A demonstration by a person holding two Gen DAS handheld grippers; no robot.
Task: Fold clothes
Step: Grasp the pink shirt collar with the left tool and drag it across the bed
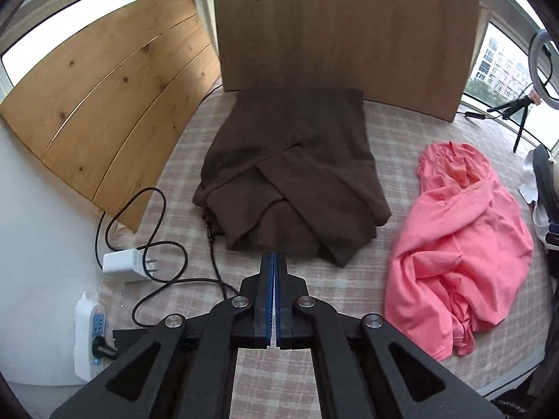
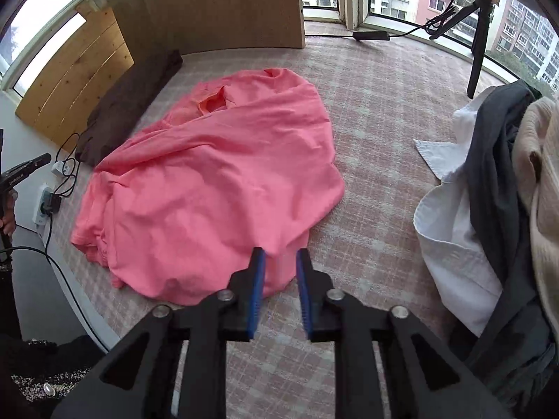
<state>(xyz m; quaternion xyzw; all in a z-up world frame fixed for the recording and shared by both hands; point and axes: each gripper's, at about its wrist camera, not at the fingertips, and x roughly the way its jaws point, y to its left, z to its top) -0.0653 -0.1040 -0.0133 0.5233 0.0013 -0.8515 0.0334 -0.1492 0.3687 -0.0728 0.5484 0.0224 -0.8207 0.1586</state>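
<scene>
1. Near the bed's far-left corner, against a wooden board, the brown garment lay folded, sleeves crossed.
2. Just short of its near edge, the left gripper had its jaws pressed together on nothing.
3. Toward mid-bed, the pink shirt lay crumpled, long axis running near-left to far-right.
4. The right gripper, nearer it, hovered at its near hem, jaws spread.
5. Unfolded clothes were heaped along the right edge.
</scene>
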